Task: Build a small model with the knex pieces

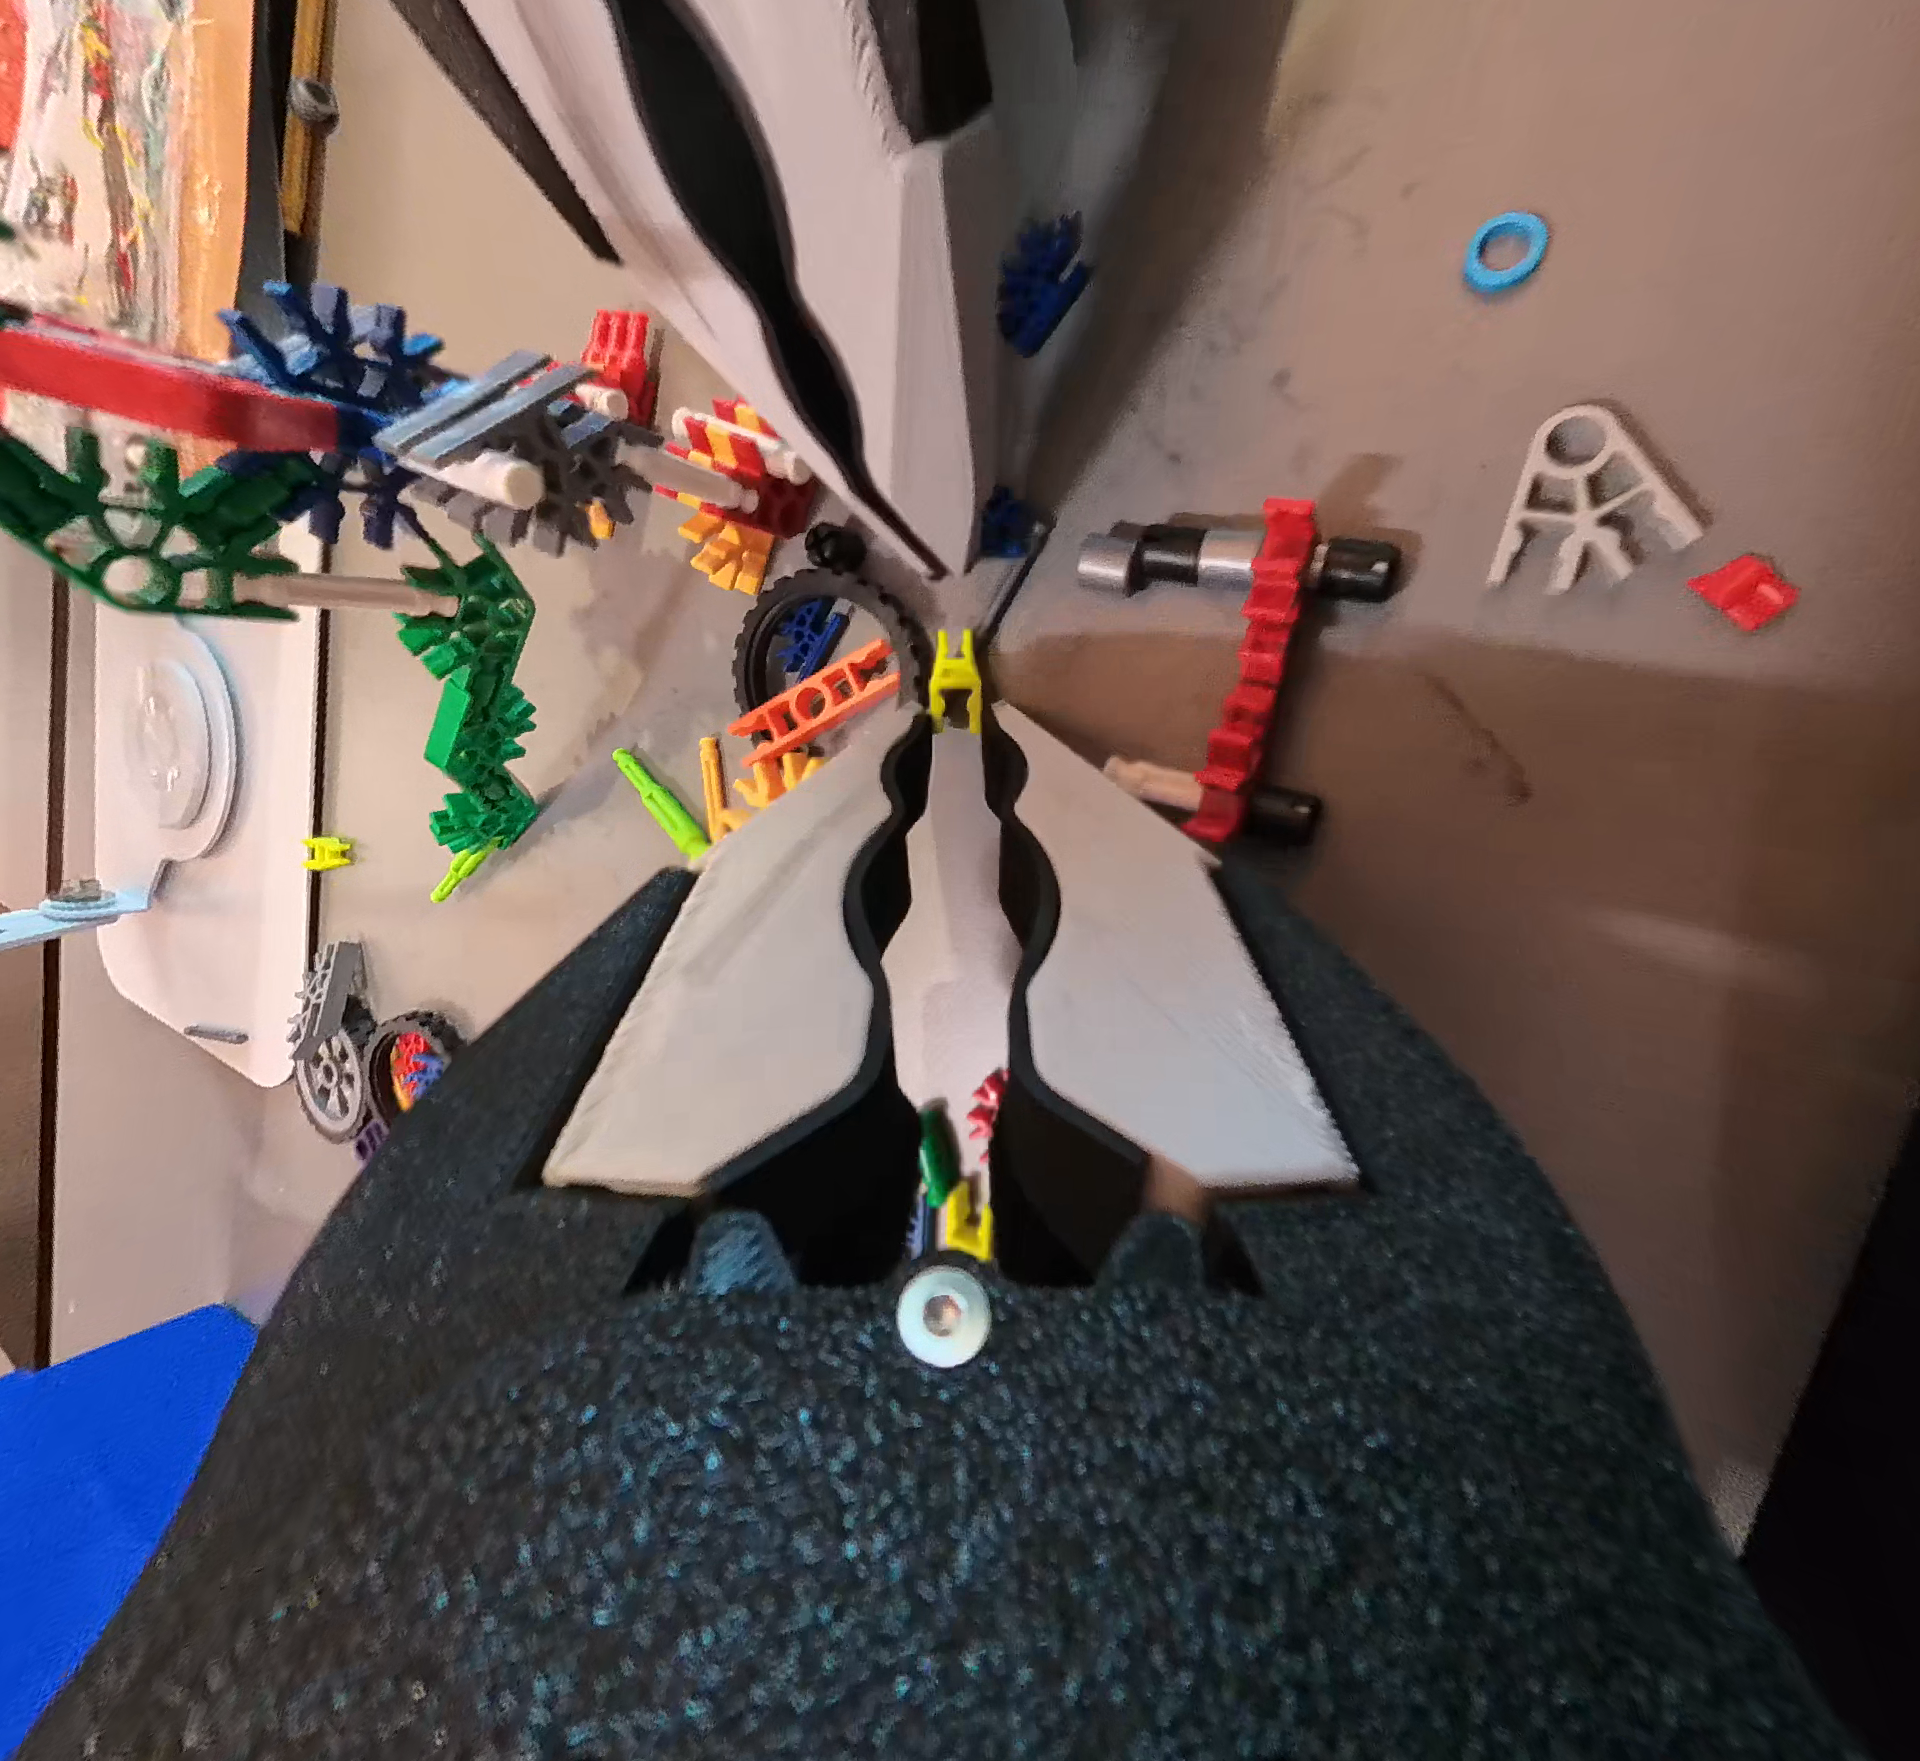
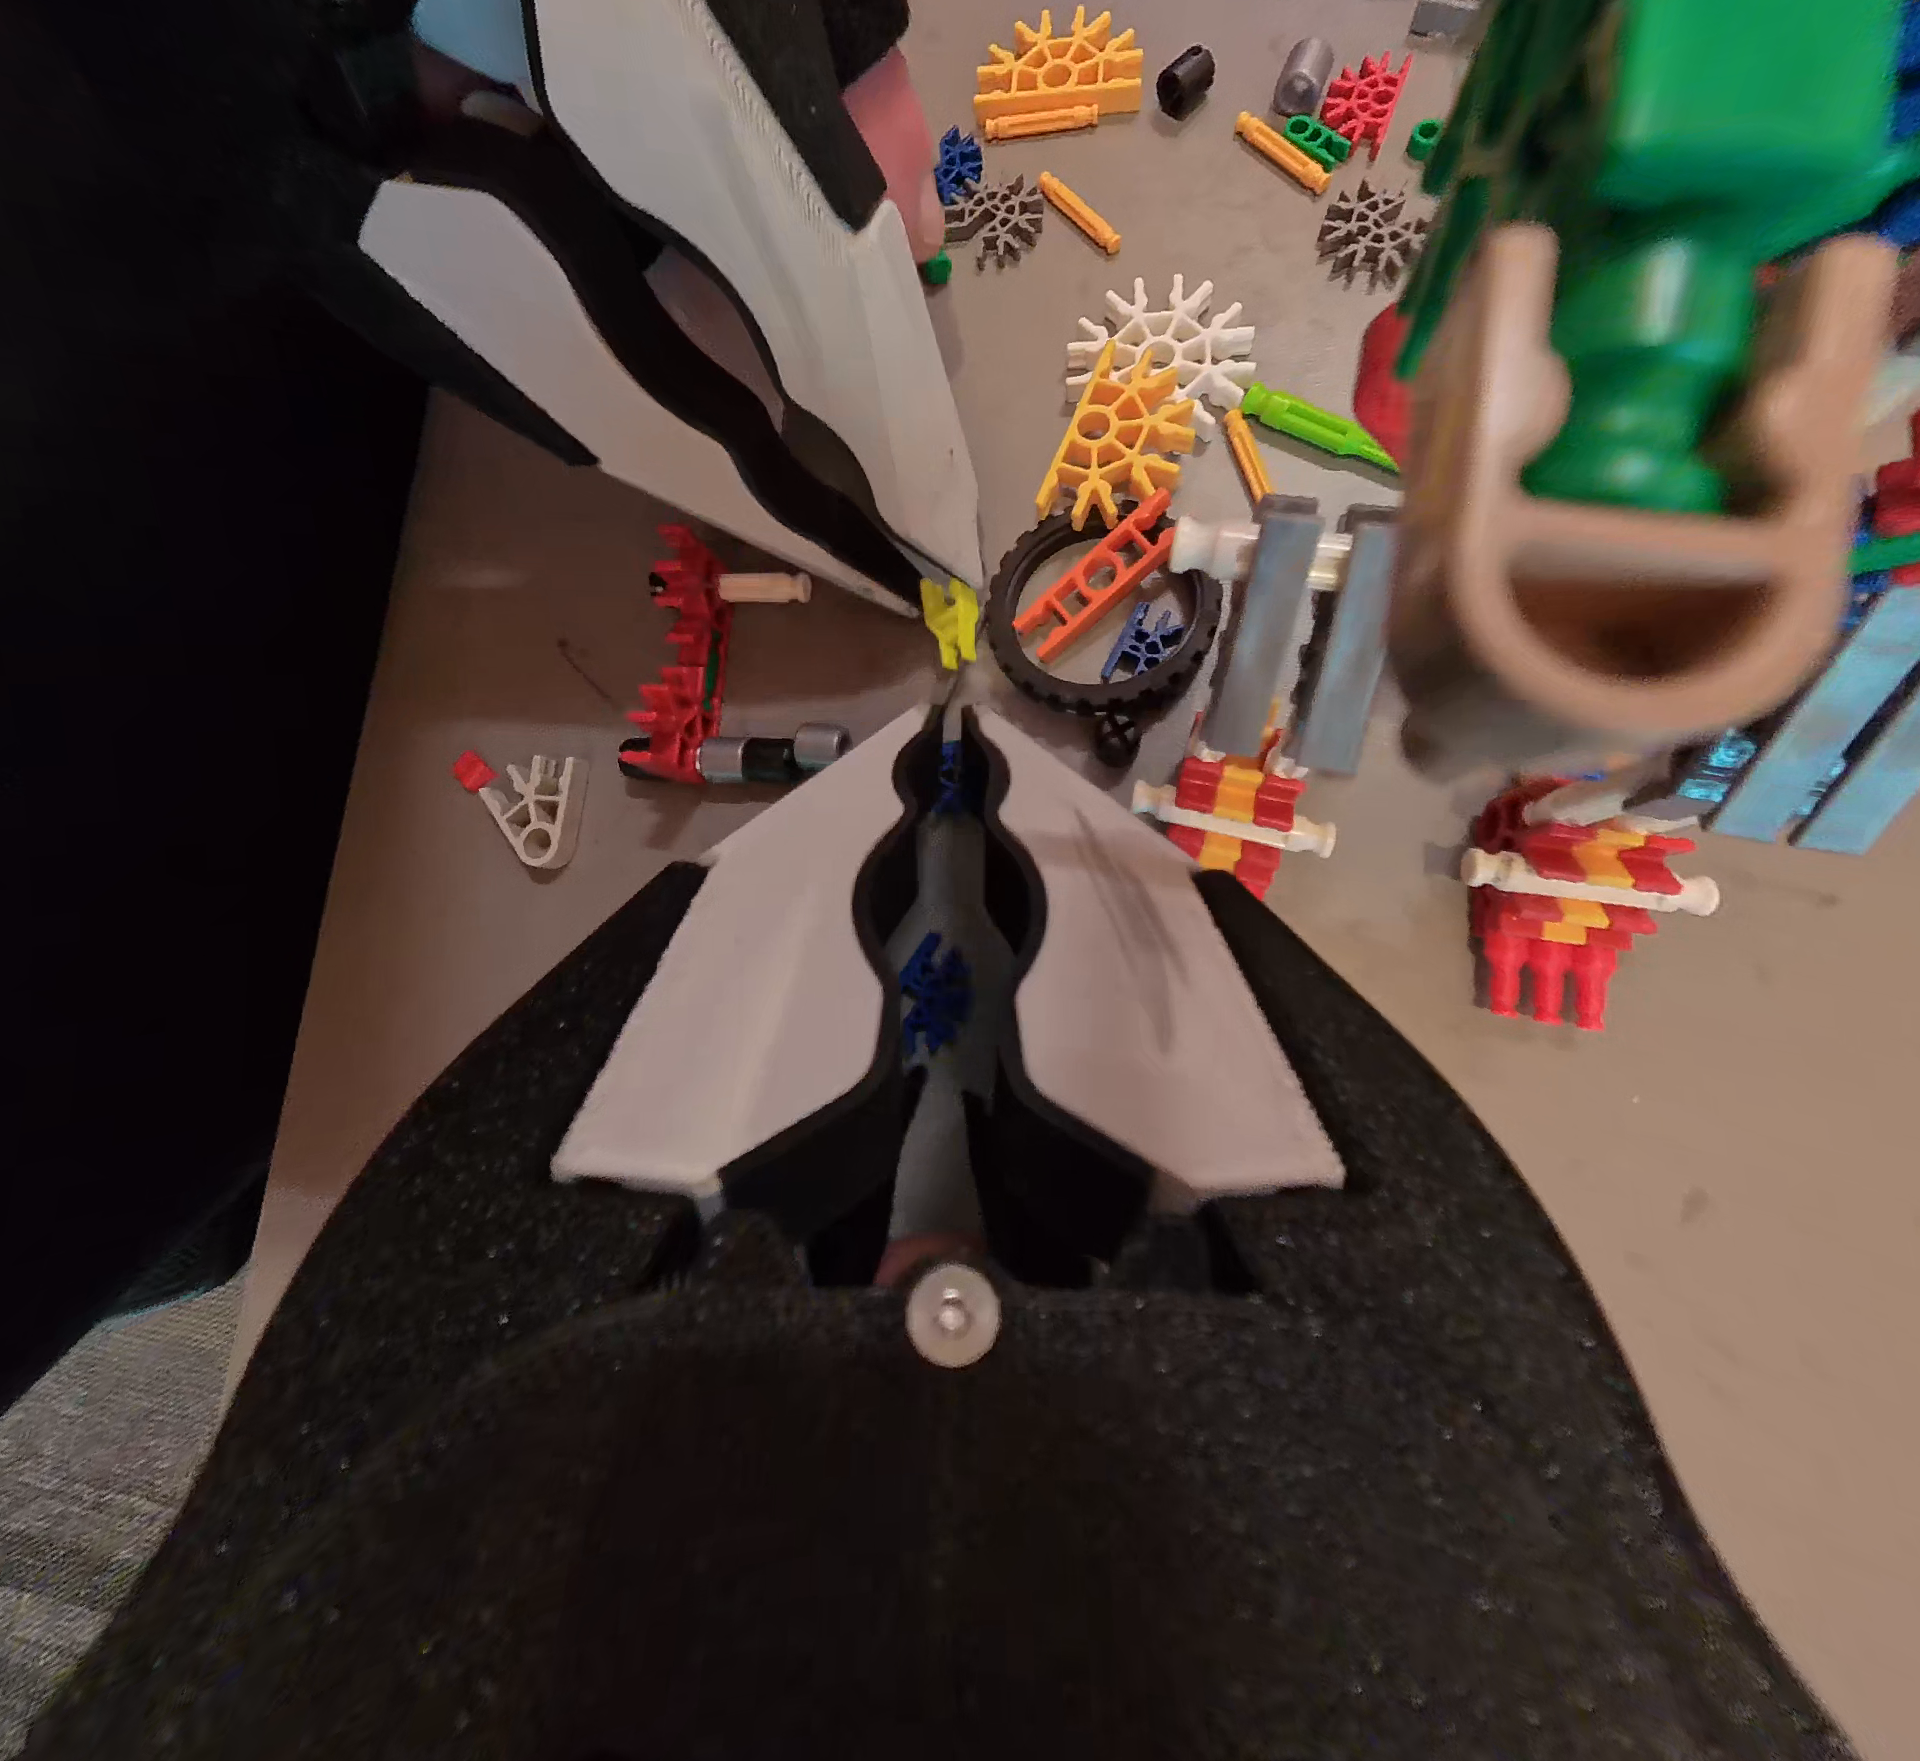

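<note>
My left gripper is shut on a small yellow clip connector, which sticks out past its tips just above the tan table. My right gripper comes in from the opposite side, tip to tip with it. In the right wrist view my right gripper has its jaws together, and the tips stand right at the yellow connector held by the left gripper. I see nothing between the right fingers. Small blue connectors lie on the table under them.
A black tyre ring with an orange ladder piece lies right beside the tips. A red connector chain with rods lies on the other side. A green and tan model looms close on the right. Loose pieces lie scattered behind, and a hand holds the left gripper. Less than 4 cm separates the two grippers' tips.
</note>
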